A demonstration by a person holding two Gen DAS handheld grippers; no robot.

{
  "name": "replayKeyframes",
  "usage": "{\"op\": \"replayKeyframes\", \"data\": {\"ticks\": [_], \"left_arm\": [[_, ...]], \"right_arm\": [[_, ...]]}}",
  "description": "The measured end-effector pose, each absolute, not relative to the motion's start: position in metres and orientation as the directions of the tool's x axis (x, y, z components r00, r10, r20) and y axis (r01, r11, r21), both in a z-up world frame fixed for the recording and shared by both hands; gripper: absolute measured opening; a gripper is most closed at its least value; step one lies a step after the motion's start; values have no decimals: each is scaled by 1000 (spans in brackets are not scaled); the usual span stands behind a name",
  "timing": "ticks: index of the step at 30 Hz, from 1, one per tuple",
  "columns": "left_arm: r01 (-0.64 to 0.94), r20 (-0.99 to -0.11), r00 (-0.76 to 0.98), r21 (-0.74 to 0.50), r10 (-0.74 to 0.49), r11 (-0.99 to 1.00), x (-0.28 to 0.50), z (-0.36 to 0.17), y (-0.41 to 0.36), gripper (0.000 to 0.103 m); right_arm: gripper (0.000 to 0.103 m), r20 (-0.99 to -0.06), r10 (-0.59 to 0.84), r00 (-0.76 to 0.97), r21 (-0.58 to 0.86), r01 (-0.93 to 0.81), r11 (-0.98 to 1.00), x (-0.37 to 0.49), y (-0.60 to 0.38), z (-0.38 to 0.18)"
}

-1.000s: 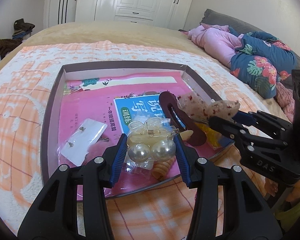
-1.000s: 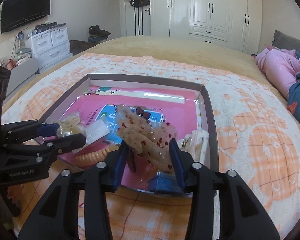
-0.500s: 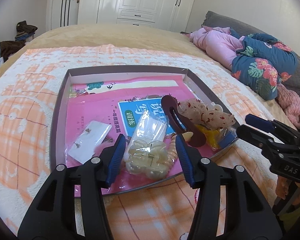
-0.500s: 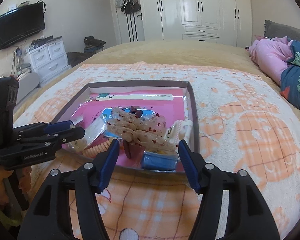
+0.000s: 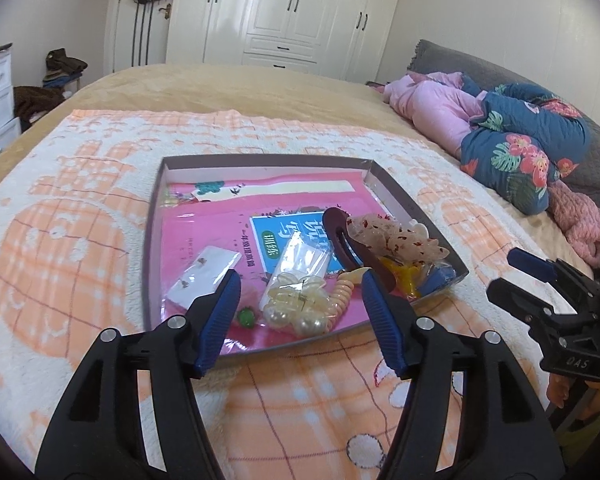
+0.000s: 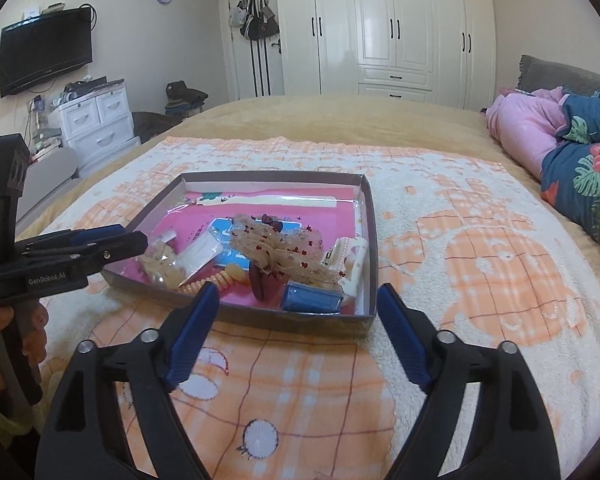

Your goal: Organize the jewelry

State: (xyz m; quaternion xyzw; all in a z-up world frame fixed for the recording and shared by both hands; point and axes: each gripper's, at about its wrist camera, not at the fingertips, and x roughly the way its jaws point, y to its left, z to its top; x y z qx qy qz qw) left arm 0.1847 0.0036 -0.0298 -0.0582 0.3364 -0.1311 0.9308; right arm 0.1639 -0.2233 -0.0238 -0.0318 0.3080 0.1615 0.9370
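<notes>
blue-padded left gripper was spread wide with nothing between the pads, hovering just short of the near edge of the tray. right gripper was the same: jaws apart, nothing held, hanging above the blanket near the tray's near wall.

all the jewelry i could see lay inside the tray. near middle: pearl claw clip in its clear bag, touching the coiled peach hair tie on its right. earring card sat left of those, with a small green bead near it at the near edge. maroon hair clip lay diagonally toward the right, floral mesh bow just beyond it. near-right corner was crowded: yellow piece, blue block, white clip along the right wall.

my read: this was a between-picks pause, both tongs released, with a placing step looking finished. nothing lay out on the blanket in either view, so gathering looked largely done; items were piled, not sorted.

next move, if any, called for picking one piece from the crowded right corner and spacing it out. the bow overlapped the maroon clip, so a pinch there risked dragging both. the bagged clip looked slippery; i'd have gripped the clip body, not the film.
</notes>
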Motion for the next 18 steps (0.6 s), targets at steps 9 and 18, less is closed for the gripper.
{"op": "replayKeyframes", "data": {"ticks": [9,18], "left_arm": [[166,-589,765,-209,-259,964,159,-20,15,75],[144,-567,791,-191,-229,971,126,-14,19,91]], "right_arm": [[94,-549,285,785,34,-321,947,140,-228,-15],[96,-528,300,795,46,-326,944,123,-231,-9]]}}
